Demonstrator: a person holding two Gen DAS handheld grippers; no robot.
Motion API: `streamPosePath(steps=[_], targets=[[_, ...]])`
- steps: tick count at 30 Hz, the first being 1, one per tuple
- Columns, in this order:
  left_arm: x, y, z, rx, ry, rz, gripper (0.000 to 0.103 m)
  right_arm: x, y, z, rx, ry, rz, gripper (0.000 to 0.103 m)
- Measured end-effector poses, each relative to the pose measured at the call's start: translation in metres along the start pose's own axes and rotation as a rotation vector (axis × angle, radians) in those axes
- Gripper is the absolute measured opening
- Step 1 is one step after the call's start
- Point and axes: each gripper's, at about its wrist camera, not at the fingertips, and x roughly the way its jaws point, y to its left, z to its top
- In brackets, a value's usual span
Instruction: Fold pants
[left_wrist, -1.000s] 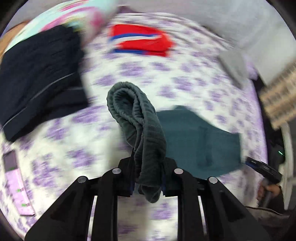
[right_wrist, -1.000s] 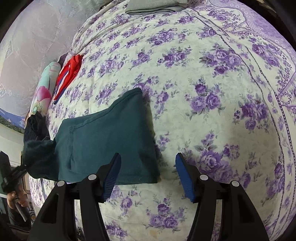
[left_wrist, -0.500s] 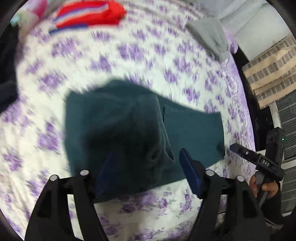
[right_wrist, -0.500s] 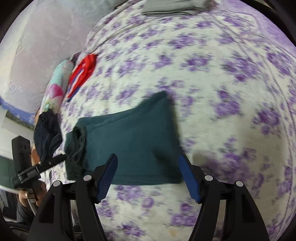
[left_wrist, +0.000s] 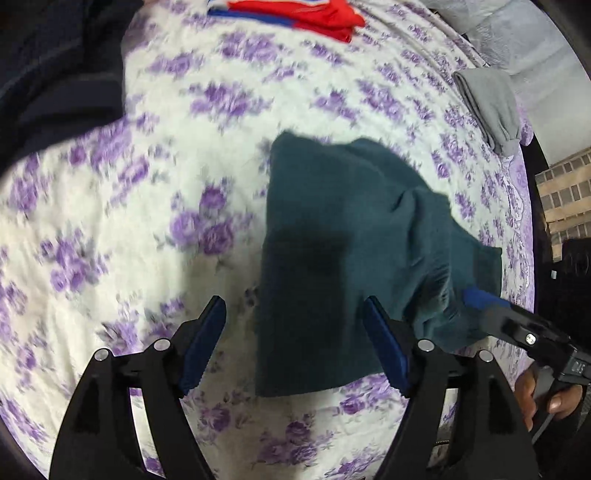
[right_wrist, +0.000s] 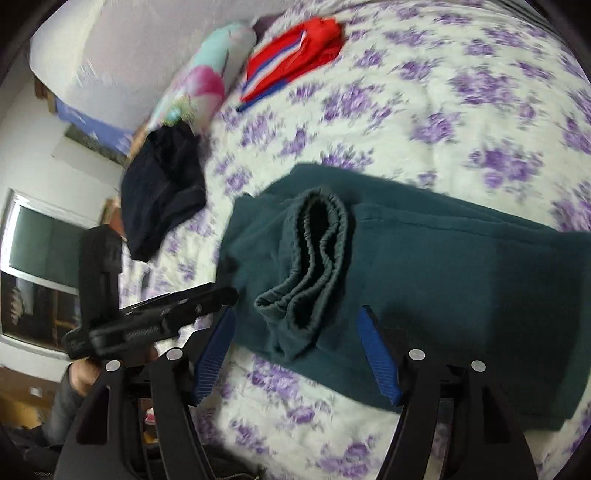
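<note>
Hovering over a bed, we are holding the left gripper (left_wrist: 293, 339) with jaws just opened and nothing pinched, its right pad above the dark teal pants (left_wrist: 343, 254), which are lying folded on the purple-flowered bedspread (left_wrist: 110, 229). To its right, we are holding the right gripper (right_wrist: 295, 347) spread apart over the gathered waistband (right_wrist: 310, 258). We are judging the knit soft, light and floppy, best pinched at a folded edge; other clothes are lying nearby.

text: "DJS"-like, unclear | on: right gripper (left_wrist: 480, 299) body, partly cut off
</note>
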Motion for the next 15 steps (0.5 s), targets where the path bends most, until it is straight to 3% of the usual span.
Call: streamPosePath(steps=[5,9,11,15], targets=[[0.007,0.002,-0.008,0.026,0.005,0.017,0.074,0.021,0.017,0.008,-0.073,0.021,-0.055,0.068],[0.012,-0.002,-0.009,0.057,0.003,0.051,0.074,0.039,0.02,0.011,-0.109,0.073,-0.137,0.033],[0.012,-0.003,-0.009,0.06,0.005,0.055,0.074,0.043,0.024,0.012,-0.145,0.066,-0.167,0.024],[-0.003,0.004,-0.005,0.035,-0.02,0.045,0.074,0.024,0.046,0.011,-0.237,0.013,-0.112,0.023]])
